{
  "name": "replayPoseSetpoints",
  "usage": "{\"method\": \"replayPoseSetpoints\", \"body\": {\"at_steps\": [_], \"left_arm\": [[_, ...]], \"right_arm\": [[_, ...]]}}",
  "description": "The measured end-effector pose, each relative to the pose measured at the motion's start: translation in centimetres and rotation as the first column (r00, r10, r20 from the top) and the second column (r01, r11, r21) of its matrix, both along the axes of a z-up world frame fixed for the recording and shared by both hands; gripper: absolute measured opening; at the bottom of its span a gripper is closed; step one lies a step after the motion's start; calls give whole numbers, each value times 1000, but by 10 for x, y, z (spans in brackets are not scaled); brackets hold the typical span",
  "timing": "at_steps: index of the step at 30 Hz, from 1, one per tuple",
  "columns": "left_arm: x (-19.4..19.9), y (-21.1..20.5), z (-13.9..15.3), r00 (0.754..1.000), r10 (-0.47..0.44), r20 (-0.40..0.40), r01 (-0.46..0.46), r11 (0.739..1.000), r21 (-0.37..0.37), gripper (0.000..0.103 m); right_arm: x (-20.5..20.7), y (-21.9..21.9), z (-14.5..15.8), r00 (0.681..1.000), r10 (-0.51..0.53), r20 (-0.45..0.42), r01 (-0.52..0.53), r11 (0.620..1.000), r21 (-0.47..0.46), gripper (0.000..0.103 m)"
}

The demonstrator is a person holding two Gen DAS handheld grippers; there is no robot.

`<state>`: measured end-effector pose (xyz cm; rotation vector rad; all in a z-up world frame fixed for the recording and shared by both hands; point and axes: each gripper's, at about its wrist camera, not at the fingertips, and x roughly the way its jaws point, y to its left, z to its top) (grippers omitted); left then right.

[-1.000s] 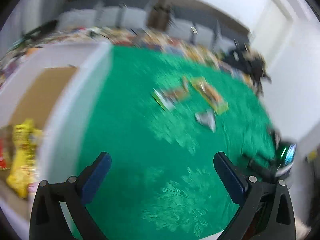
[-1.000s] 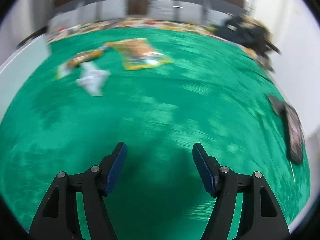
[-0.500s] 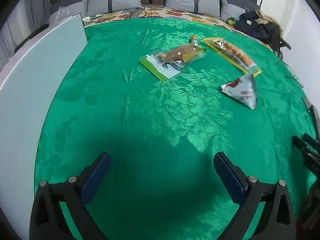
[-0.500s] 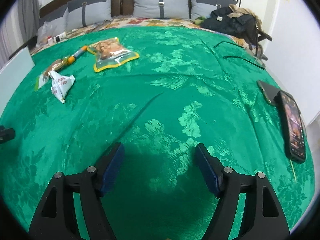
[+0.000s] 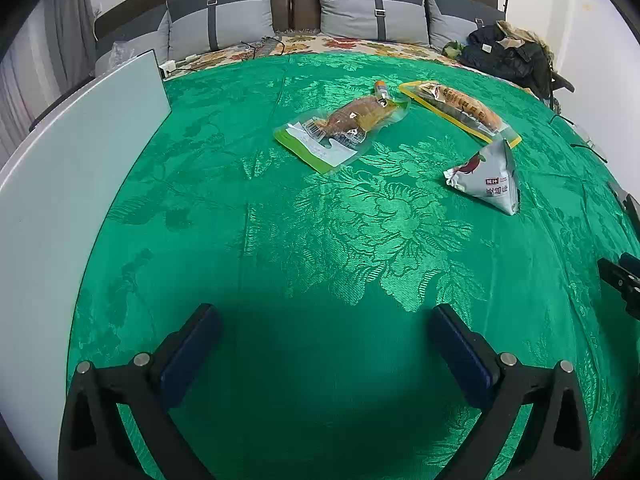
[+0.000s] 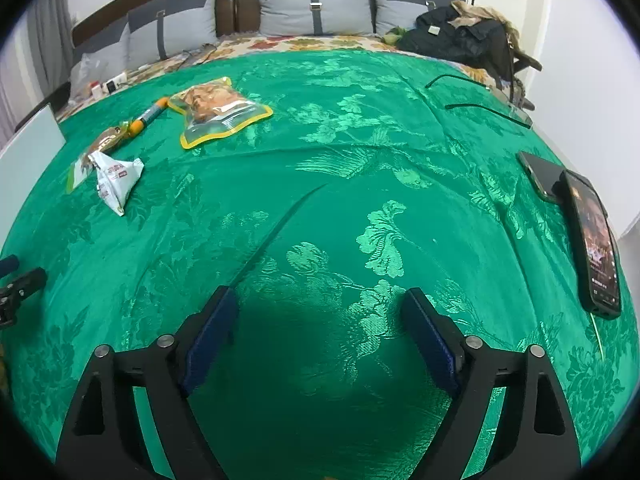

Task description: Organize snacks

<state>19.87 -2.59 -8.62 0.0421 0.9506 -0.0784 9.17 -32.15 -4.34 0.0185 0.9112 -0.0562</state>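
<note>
Several snacks lie on a green cloth. A clear green-edged pack with a brown snack lies far ahead, a thin orange stick behind it. A yellow-edged pouch and a white triangular packet lie to its right. The right wrist view shows the pouch, the triangular packet, the stick and the green-edged pack at far left. My left gripper is open and empty above the cloth. My right gripper is open and empty, far from the snacks.
A white box wall stands along the left. Two phones lie at the right edge of the cloth. A black cable and dark clothes lie at the back right. Grey cushions line the back.
The left view swung right, away from the box's inside with yellow packs, and now faces the snacks closer. The right view steadied from blur. Both grippers stayed open.
</note>
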Motion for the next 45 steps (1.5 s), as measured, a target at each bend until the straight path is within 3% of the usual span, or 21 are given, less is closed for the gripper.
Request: {"method": "replayPoseSetpoints", "body": {"at_steps": [39, 42, 45], "left_arm": [[-2, -1, 1, 1000, -5, -11, 5, 1000, 2, 103], [10, 1, 6, 997, -33, -72, 33, 999, -4, 103], [26, 7, 25, 998, -44, -45, 42, 998, -47, 103]], "right_arm": [[1, 0, 1, 1000, 1, -3, -1, 1000, 5, 94], [1, 0, 1, 1000, 2, -4, -1, 1000, 5, 94], [1, 0, 1, 1000, 1, -4, -1, 1000, 5, 94]]}}
